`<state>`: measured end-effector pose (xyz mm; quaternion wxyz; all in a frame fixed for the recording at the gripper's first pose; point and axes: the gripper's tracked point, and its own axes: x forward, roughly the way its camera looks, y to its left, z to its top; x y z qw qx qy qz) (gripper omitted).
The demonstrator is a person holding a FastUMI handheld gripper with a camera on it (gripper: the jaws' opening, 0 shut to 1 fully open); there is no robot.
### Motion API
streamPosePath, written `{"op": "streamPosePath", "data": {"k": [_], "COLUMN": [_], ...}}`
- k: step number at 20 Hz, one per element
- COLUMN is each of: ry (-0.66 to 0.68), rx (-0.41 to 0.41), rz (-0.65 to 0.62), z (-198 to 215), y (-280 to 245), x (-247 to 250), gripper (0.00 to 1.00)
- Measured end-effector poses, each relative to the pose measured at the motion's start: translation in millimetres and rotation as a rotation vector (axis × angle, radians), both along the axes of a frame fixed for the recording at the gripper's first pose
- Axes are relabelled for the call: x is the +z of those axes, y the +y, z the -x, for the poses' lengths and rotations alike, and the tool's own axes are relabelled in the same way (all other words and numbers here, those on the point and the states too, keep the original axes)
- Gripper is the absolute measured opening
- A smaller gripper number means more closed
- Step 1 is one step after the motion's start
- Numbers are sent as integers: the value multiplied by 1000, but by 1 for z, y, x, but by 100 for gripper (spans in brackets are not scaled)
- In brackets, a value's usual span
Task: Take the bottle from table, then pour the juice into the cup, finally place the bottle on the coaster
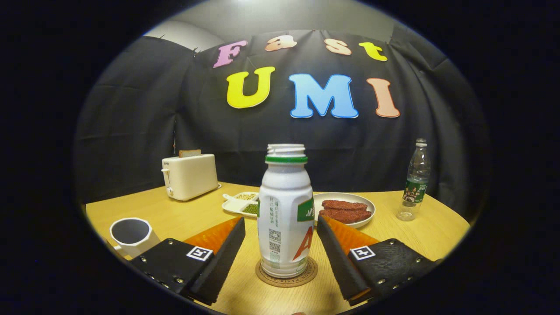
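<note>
Bottle (285, 210) stands upright on the coaster (286, 274), uncapped, between the fingers of the tool (280, 245), which is released with gaps either side. Draw straight back from it, brushing neither side, lest it topple.

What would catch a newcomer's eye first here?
The white bottle, uncapped, stands upright on the round coaster between the open fingers of the hand-held gripper, neither touching it. Behind it sits a plate of reddish strips; a white cup stands left of the fingers.
</note>
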<state>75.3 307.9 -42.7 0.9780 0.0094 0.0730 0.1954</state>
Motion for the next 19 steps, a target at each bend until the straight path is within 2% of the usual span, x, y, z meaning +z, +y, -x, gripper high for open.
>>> {"op": "streamPosePath", "data": {"k": [3, 8, 14, 19], "ry": [-58, -165, -277, -298], "rx": [-8, -27, -90, -183], "rz": [38, -20, -41, -11], "z": [8, 40, 70, 81], "y": [-3, -24, -93, -168], "x": [23, 100, 193, 192], "gripper": [99, 99, 99, 99]}}
